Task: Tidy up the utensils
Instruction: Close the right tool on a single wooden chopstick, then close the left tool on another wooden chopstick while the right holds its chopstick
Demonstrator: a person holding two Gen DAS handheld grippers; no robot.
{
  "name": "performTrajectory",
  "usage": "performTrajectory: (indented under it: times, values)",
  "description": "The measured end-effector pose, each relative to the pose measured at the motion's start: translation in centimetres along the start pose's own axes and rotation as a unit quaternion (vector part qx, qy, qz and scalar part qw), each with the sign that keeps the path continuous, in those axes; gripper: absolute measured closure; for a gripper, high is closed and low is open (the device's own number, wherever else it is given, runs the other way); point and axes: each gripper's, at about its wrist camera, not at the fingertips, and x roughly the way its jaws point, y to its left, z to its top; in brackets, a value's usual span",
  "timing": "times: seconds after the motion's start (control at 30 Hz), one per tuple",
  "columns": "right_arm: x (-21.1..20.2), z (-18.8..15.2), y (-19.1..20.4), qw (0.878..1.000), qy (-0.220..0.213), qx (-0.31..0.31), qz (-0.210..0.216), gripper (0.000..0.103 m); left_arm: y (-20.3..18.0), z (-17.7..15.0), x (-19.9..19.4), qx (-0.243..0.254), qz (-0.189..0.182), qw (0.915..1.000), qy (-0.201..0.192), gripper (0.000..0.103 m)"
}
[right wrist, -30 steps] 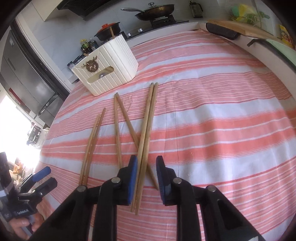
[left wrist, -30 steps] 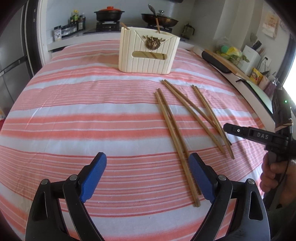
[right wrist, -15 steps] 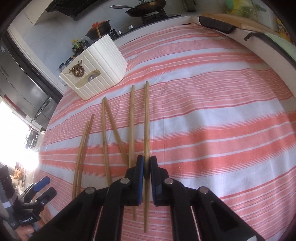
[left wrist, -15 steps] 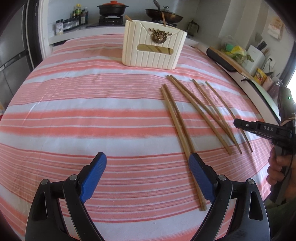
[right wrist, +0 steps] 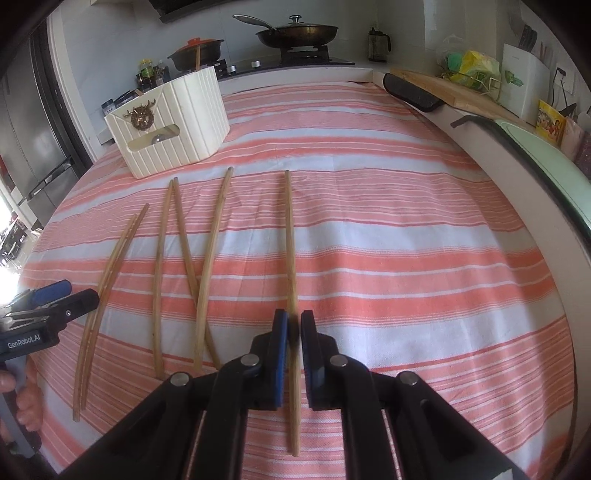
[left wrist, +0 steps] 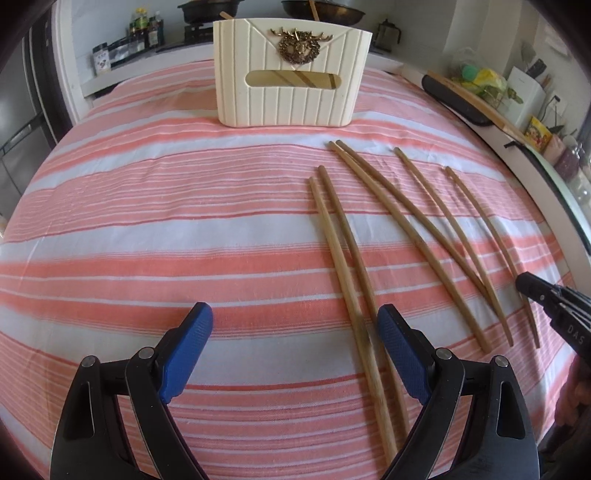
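Observation:
Several wooden chopsticks lie on the striped tablecloth [left wrist: 147, 240]. My right gripper [right wrist: 294, 325] is shut on one chopstick [right wrist: 290, 236], which points toward the far side; in the left wrist view this chopstick [left wrist: 491, 236] is the rightmost one. My left gripper [left wrist: 295, 332] is open and empty, low over the cloth, with a pair of chopsticks [left wrist: 343, 258] passing just inside its right finger. A cream ribbed utensil holder [left wrist: 291, 70] with a brass deer emblem stands at the far side; it also shows in the right wrist view [right wrist: 170, 122].
Beyond the table is a stove counter with a frying pan [right wrist: 295, 33] and a pot [right wrist: 195, 51]. A cutting board [right wrist: 443, 88] and bags lie on the right counter. A fridge [right wrist: 29, 122] stands at the left.
My right gripper closed on one chopstick and drew it to the right, away from its partner. My left gripper moved closer to the holder and stayed open.

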Motion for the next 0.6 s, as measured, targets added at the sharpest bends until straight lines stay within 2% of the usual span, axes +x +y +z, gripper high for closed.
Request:
performTrajectory:
  times: [0.6]
  values:
    - [-0.7, -1.0, 0.2, 1.0, -0.008, -0.015, -0.017, 0.094, 0.9, -0.7, -0.3, 0.008, 0.02, 0.9998, -0.002, 0.009]
